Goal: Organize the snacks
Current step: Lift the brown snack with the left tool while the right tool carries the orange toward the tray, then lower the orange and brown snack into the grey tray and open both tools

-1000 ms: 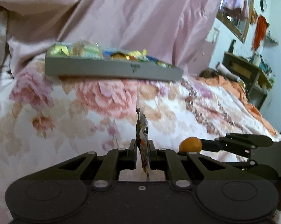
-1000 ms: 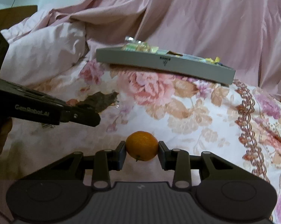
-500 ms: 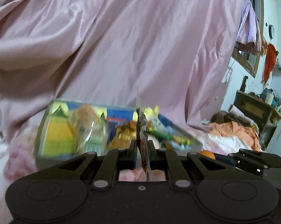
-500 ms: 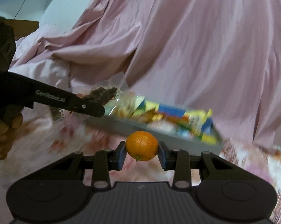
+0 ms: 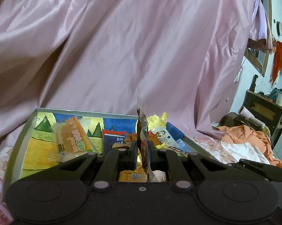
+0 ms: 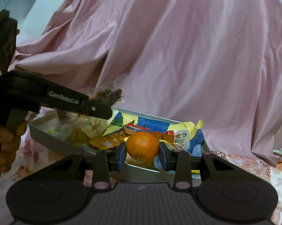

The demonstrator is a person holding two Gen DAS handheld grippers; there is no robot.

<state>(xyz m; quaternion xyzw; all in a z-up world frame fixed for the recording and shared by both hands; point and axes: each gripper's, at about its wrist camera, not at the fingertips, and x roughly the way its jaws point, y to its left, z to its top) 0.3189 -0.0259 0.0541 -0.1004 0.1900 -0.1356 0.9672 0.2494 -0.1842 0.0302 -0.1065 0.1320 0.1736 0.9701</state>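
A grey tray (image 5: 19,140) with a painted bottom holds several snack packets and lies on the flowered bed; it also shows in the right wrist view (image 6: 47,133). My left gripper (image 5: 142,150) is shut on a clear packet of dark snack (image 5: 142,131), held on edge over the tray's near side. In the right wrist view that gripper (image 6: 103,110) and its packet (image 6: 107,95) hang above the tray's left end. My right gripper (image 6: 142,152) is shut on a small orange (image 6: 142,148), over the tray's near rim.
A pink sheet (image 5: 141,46) hangs close behind the tray. The flowered bedspread (image 6: 253,168) lies around the tray. At right are orange clothes (image 5: 244,136) and a dark shelf unit (image 5: 262,110). The person's hand (image 6: 6,146) holds the left gripper.
Both grippers have moved forward and up from the bedspread to the tray, each still holding its item. The tray is now close under both grippers.
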